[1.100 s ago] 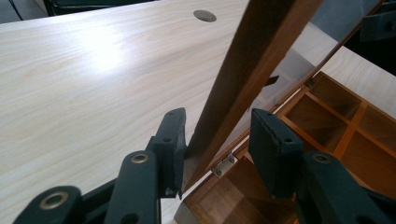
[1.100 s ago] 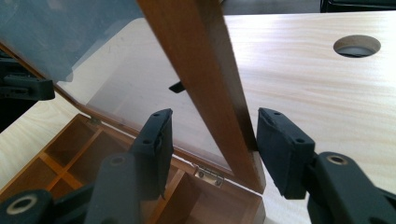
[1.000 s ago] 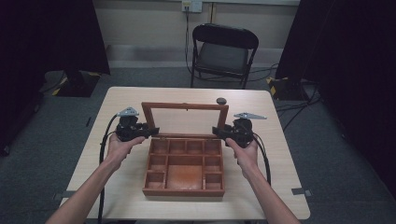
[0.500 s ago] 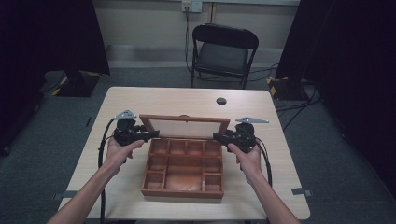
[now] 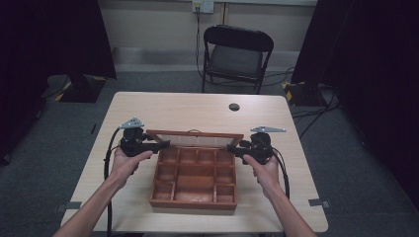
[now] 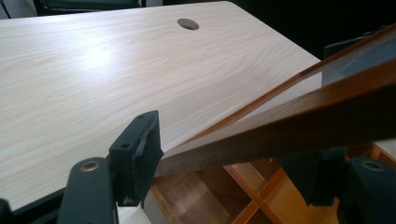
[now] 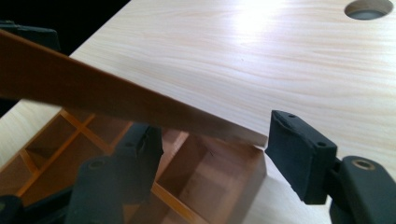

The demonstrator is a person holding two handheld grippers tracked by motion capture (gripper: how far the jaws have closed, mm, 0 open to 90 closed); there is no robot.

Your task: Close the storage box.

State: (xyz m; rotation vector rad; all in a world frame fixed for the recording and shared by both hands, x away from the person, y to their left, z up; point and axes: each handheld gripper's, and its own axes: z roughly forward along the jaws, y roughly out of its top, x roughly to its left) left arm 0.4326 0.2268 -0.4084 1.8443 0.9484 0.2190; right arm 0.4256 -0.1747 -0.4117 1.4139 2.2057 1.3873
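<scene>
Both tongs have just been spreading, the left tongs [image 5: 165, 144] and right tongs [image 5: 231, 147] released at either end of the box [image 5: 193, 185] lid [image 5: 195, 138], which hangs half-lowered between them over the worktop [image 5: 173, 108].

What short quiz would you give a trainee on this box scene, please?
1. True or false: the lid of the wooden box lies fully shut over the compartments.
2. What stands beyond the far edge of the table? A) a stool B) a black folding chair C) a cart
3. Where do the left gripper and the right gripper sit relative to the lid?

Key
1. False: the lid is raised at a tilt and the compartments are open to view.
2. B
3. One at each end of the lid, each with a lid corner between jaws that have just been opening.
</scene>
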